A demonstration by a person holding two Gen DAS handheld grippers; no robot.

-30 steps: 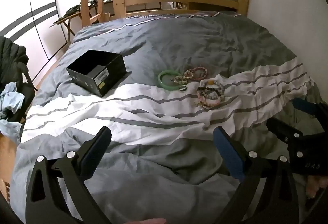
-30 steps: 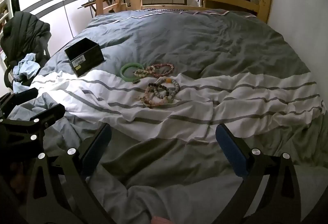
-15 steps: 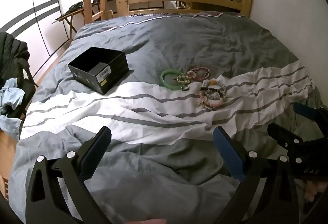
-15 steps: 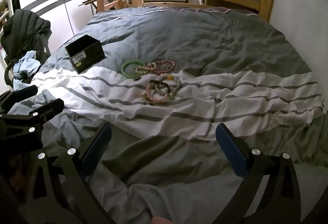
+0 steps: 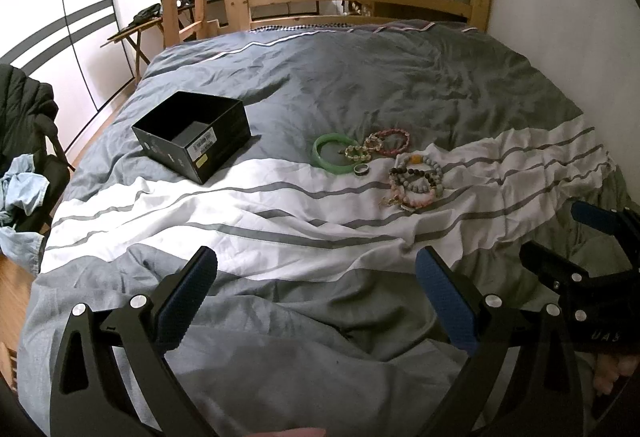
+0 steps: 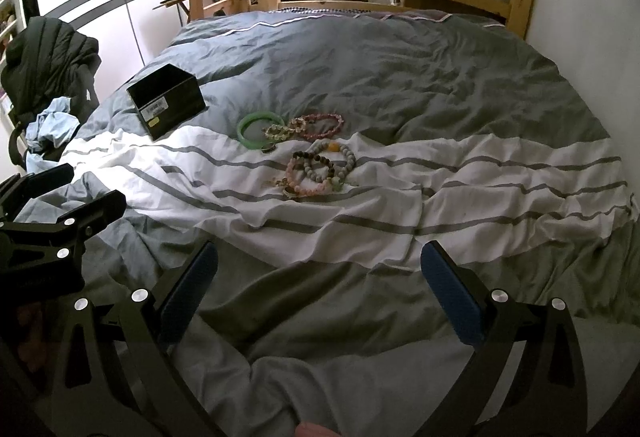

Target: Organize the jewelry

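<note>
Jewelry, unsorted: green bangle (image 5: pixel 335 153), small ring (image 5: pixel 361 168), pink bead bracelet (image 5: pixel 389 141) and heap of beaded bracelets (image 5: pixel 416 181) all lay loose on striped duvet (image 5: pixel 248 213). Black box (image 5: pixel 192 135), open-topped, stood near their left and appeared empty. Left gripper (image 5: pixel 316 301) and right gripper (image 6: pixel 318 289) hung well short, jaws apart, holding nothing. Judged: task not begun, every piece left to box.

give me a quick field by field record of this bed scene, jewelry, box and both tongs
surface: striped duvet on a bed
box: black box, open, nothing seen inside, left of the jewelry
green bangle: lying flat, nearest the box
ring: against the bangle's near edge
red bead bracelet: right of the bangle
bead bracelet pile: on the white band
left tongs: open, holding nothing
right tongs: open, holding nothing
</note>
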